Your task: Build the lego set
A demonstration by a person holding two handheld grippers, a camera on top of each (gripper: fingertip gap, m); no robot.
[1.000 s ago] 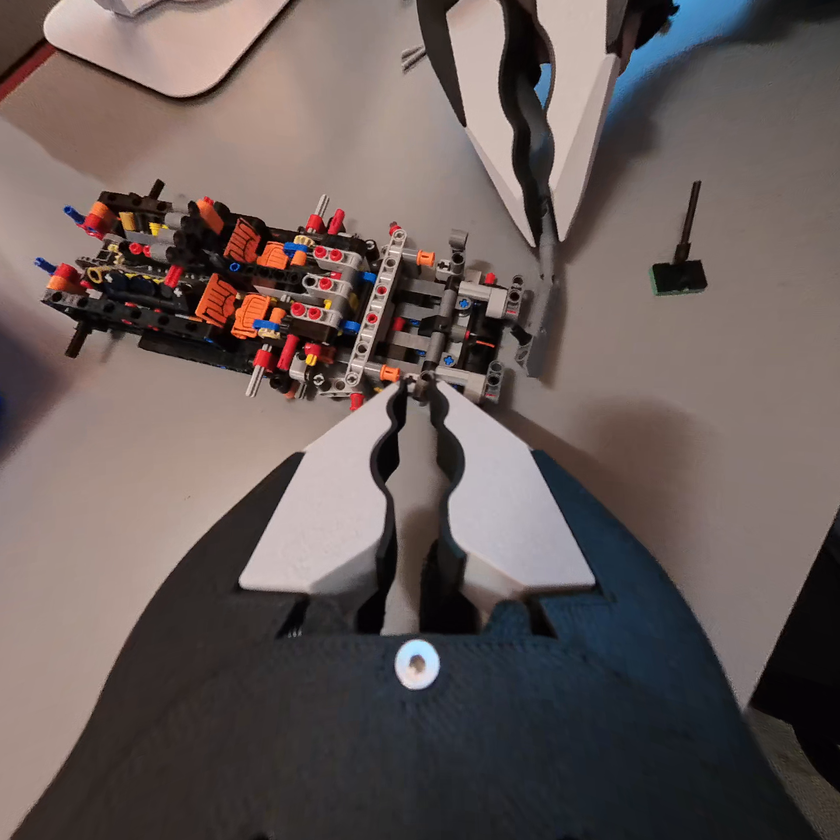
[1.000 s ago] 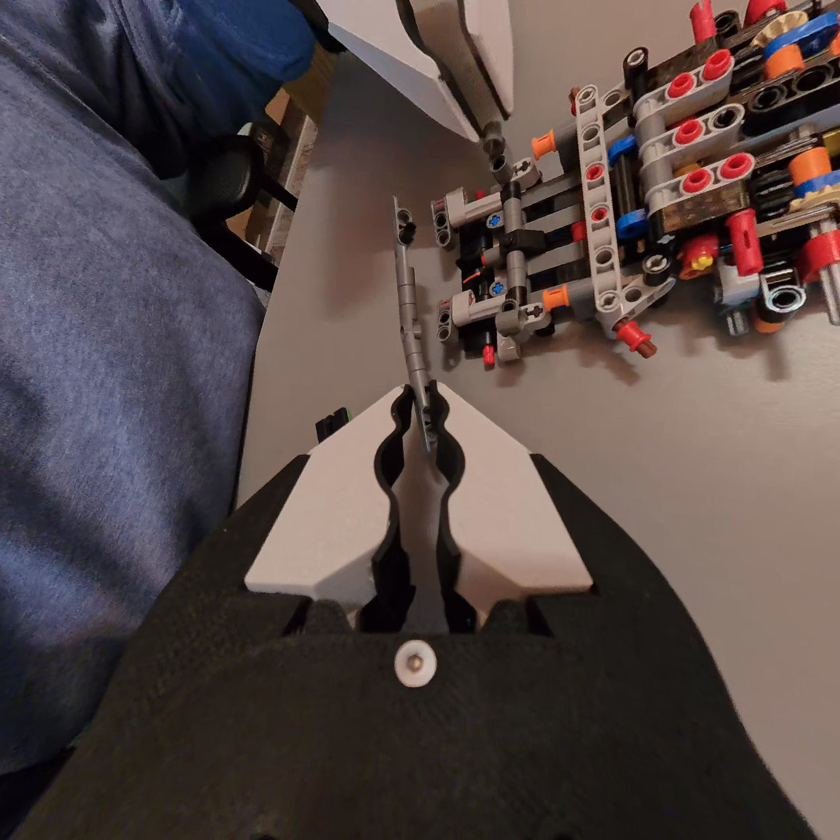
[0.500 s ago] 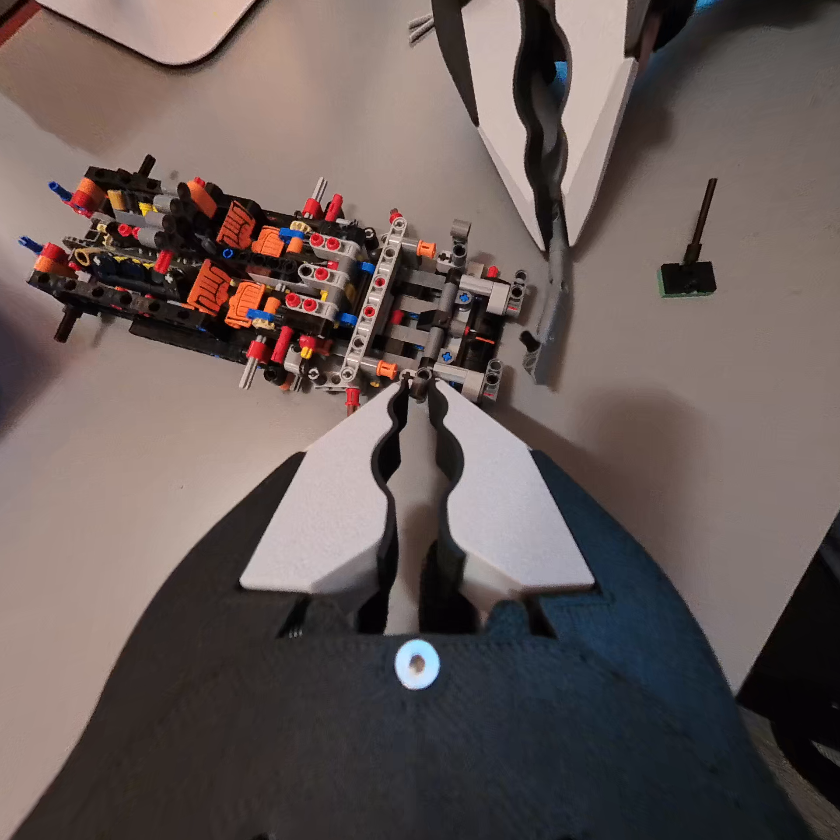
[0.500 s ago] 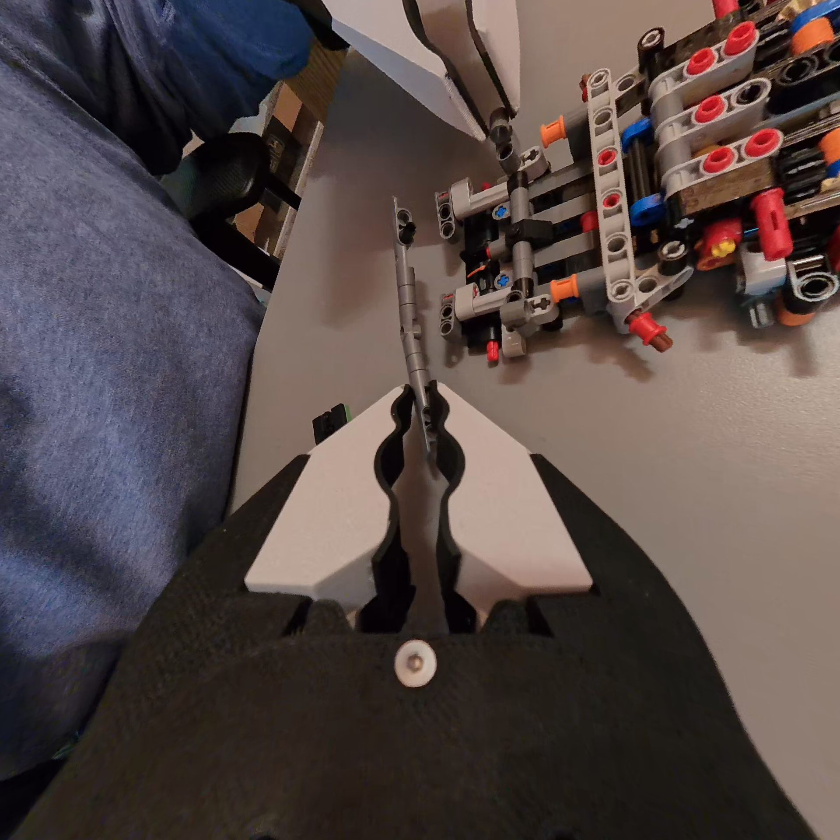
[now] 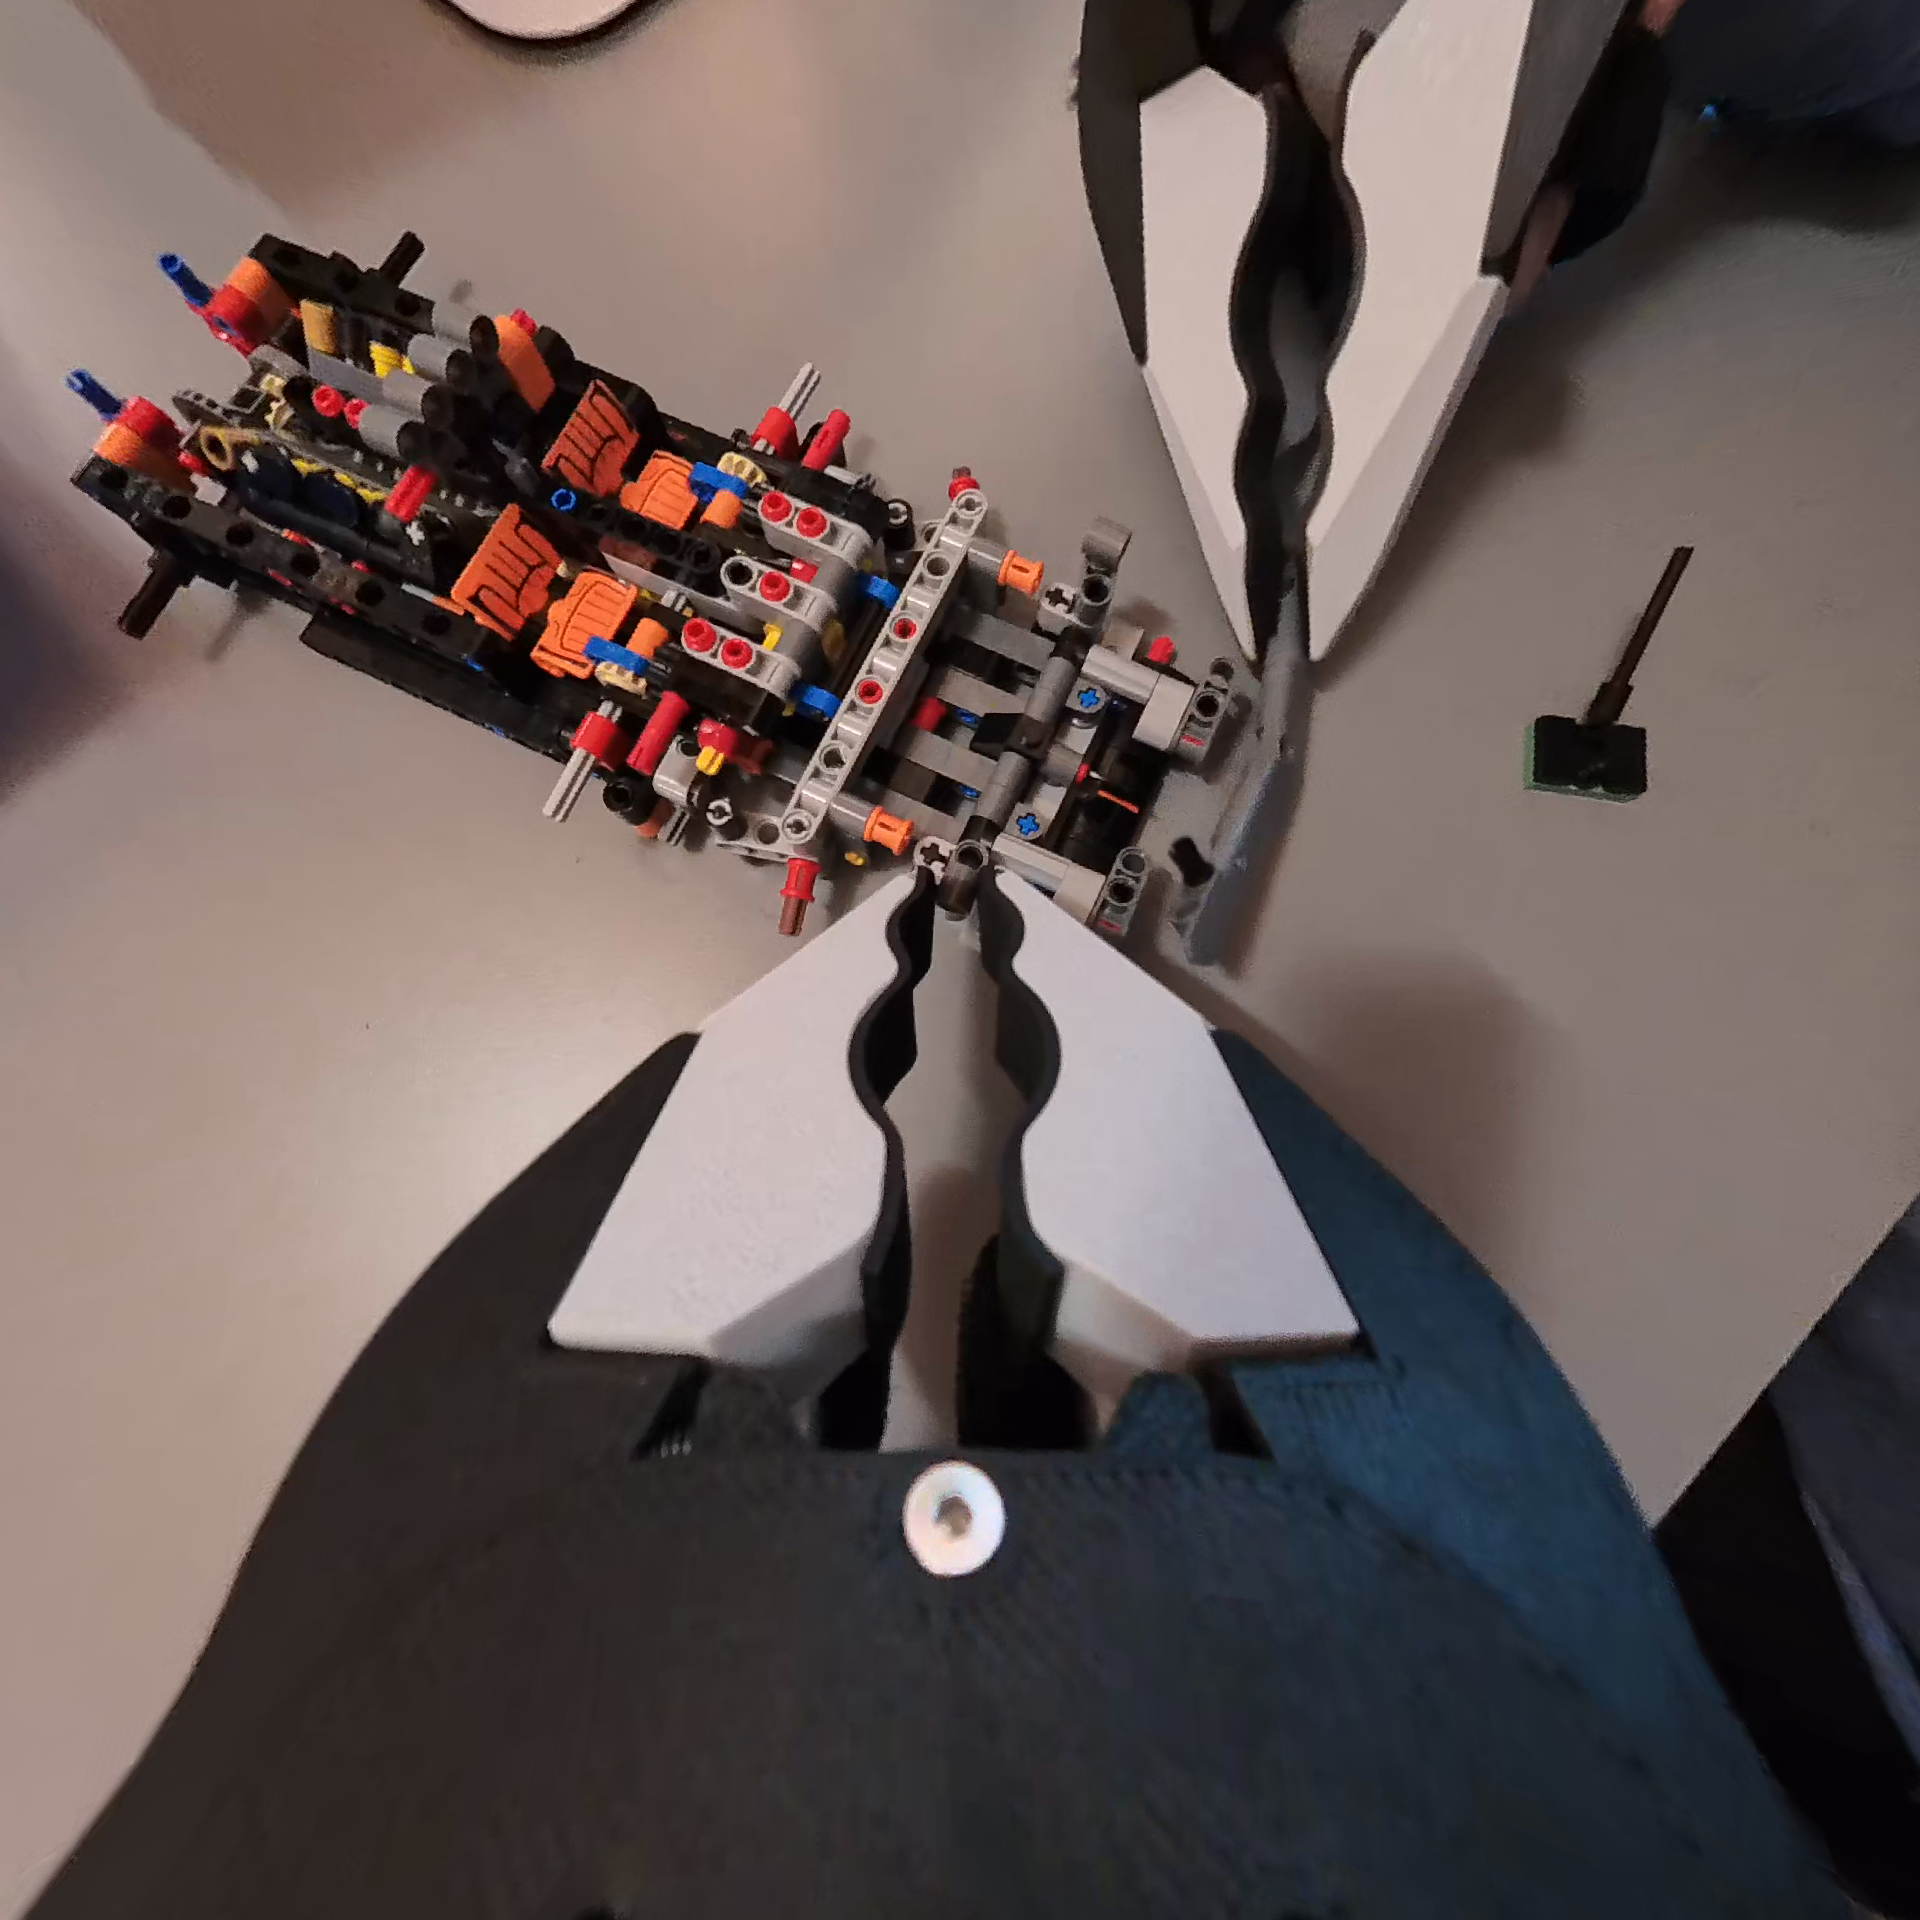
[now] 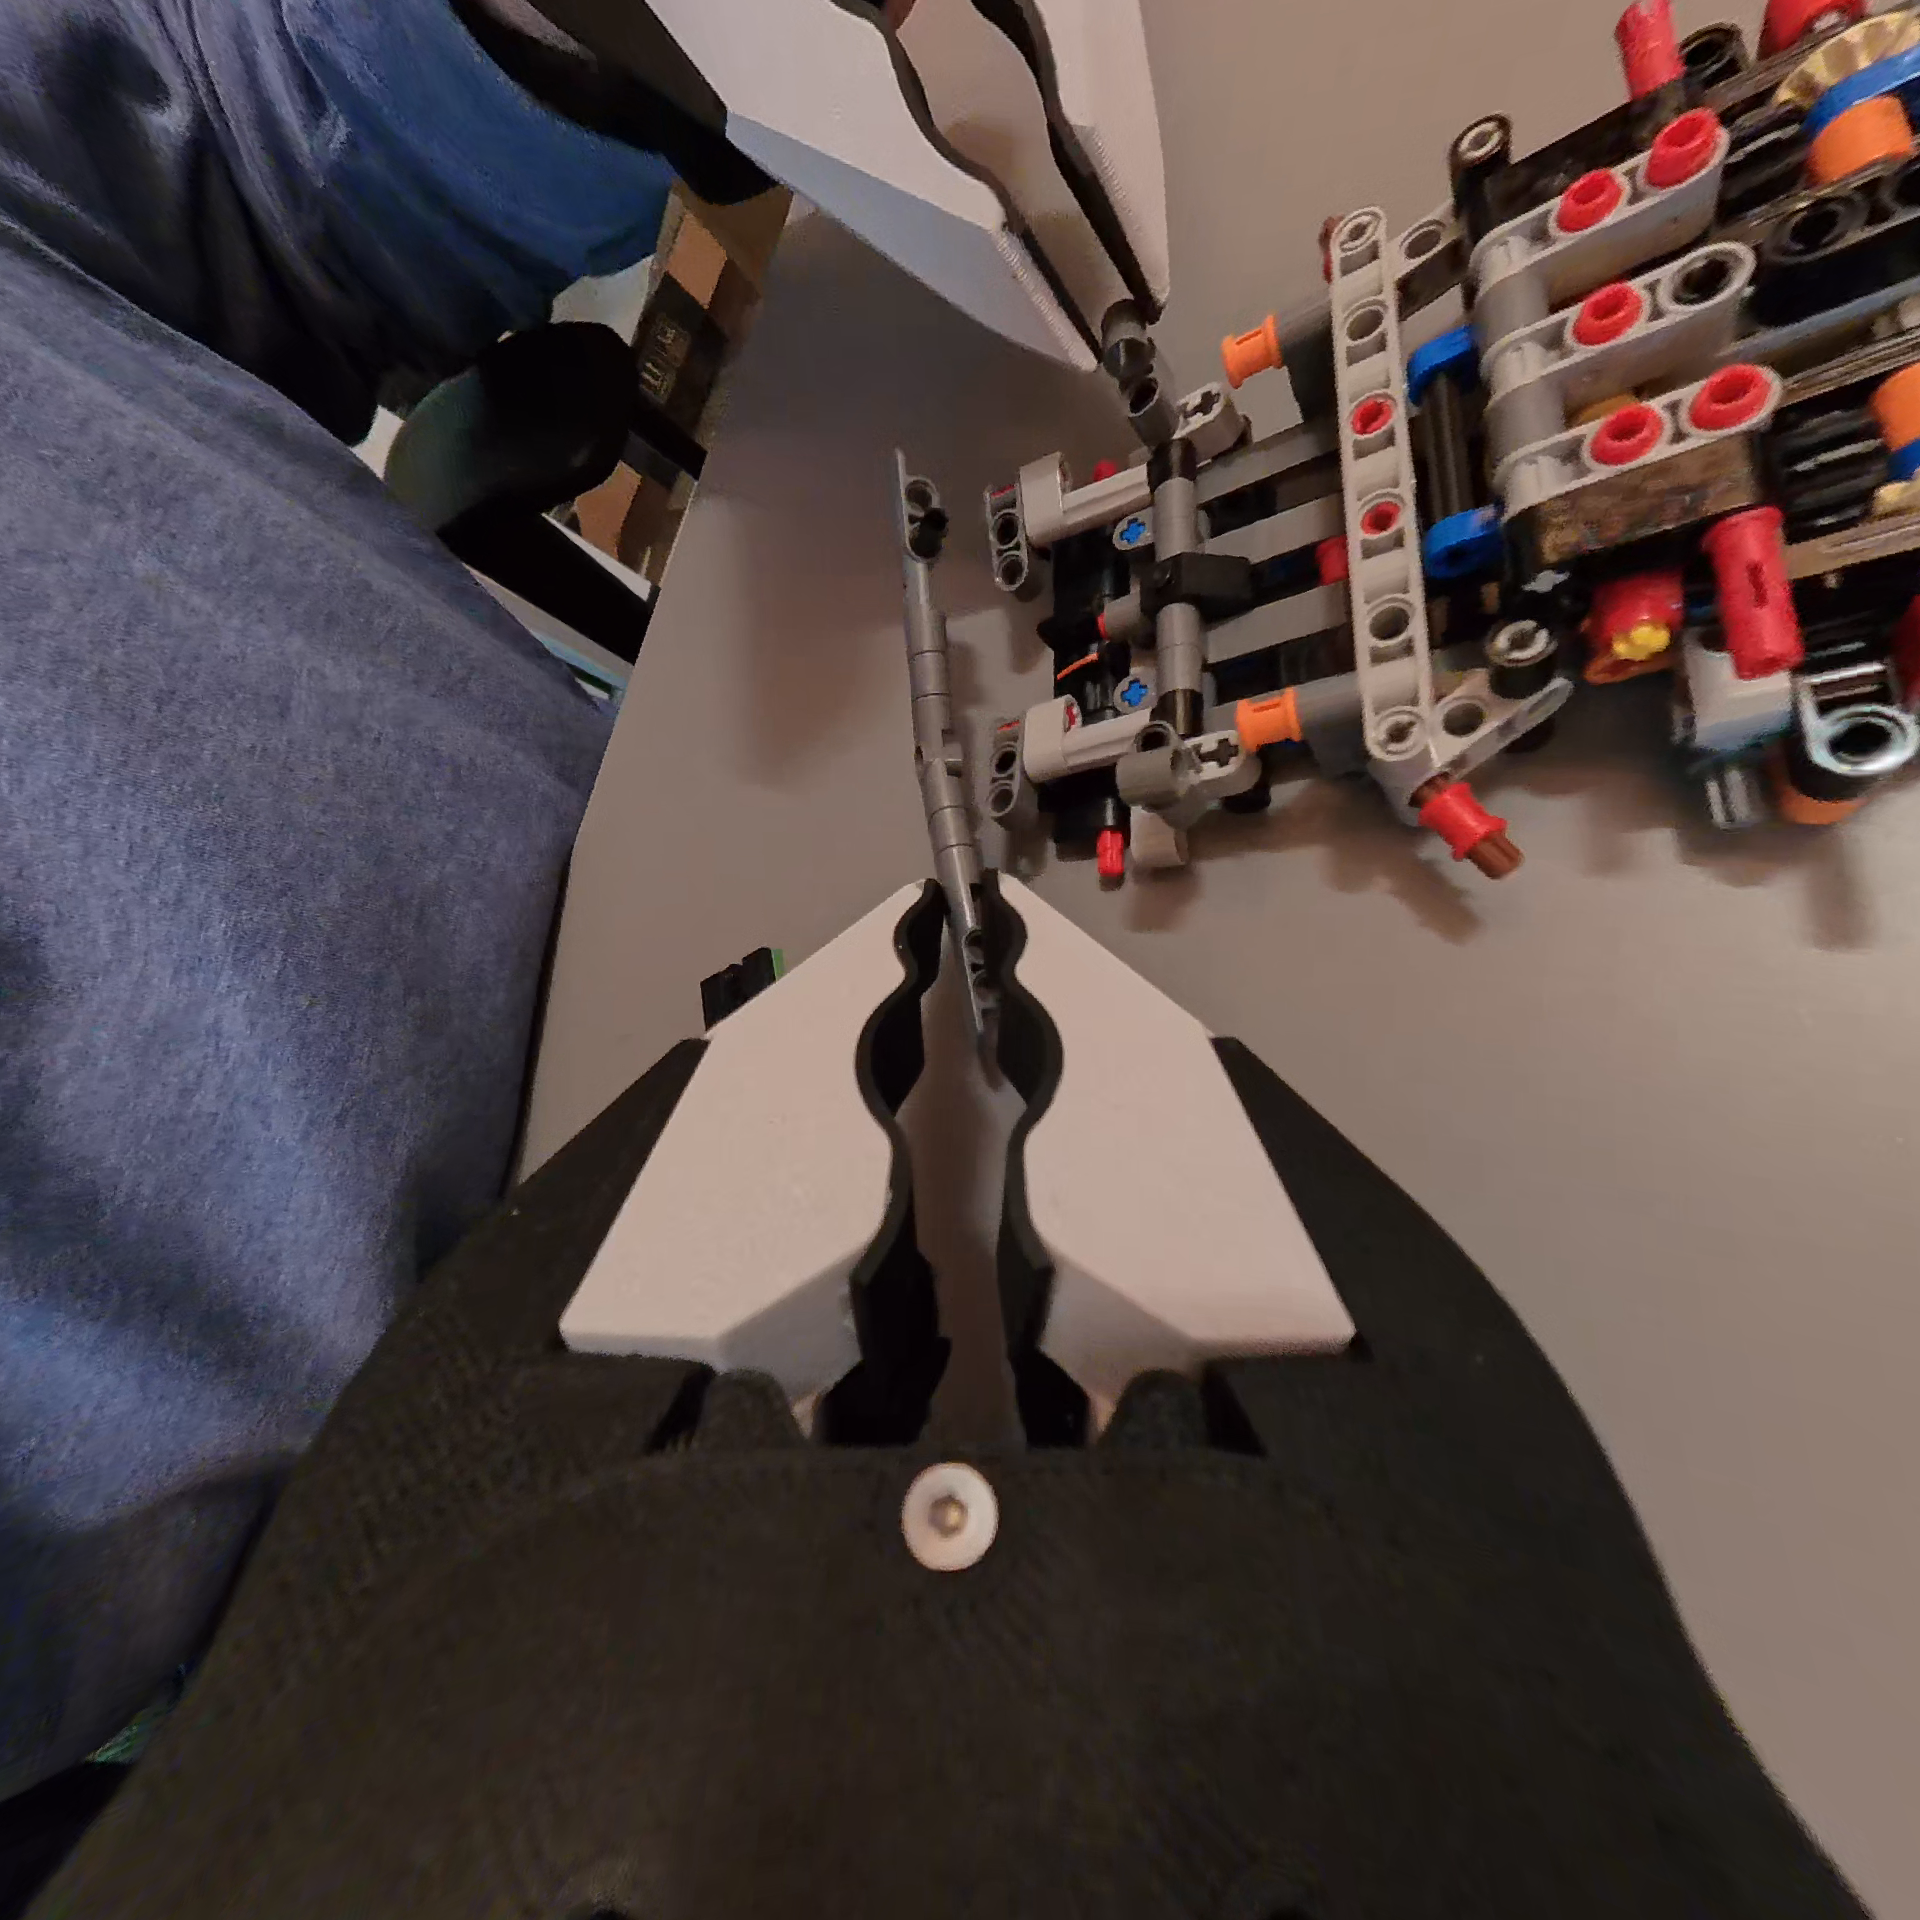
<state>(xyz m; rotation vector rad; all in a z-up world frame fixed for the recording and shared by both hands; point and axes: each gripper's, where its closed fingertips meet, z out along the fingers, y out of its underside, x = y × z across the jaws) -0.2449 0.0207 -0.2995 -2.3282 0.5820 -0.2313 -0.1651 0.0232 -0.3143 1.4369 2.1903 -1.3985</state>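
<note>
Lego chassis: upper left of frame, on grey table. Left gripper: clamped on chassis's dark connector. Right gripper: clamped on grey beam, just beside chassis end.

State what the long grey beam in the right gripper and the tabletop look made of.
Grey beam: likely moulded plastic, matte, with crisp uniform holes and ridges. Tabletop: smooth grey surface with a faint sheen, perhaps laminate; its core cannot be told.

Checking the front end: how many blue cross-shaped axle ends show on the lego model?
2 blue axle ends on the lego model: one farther in the right wrist view, one nearer. Others may be hidden.
</note>
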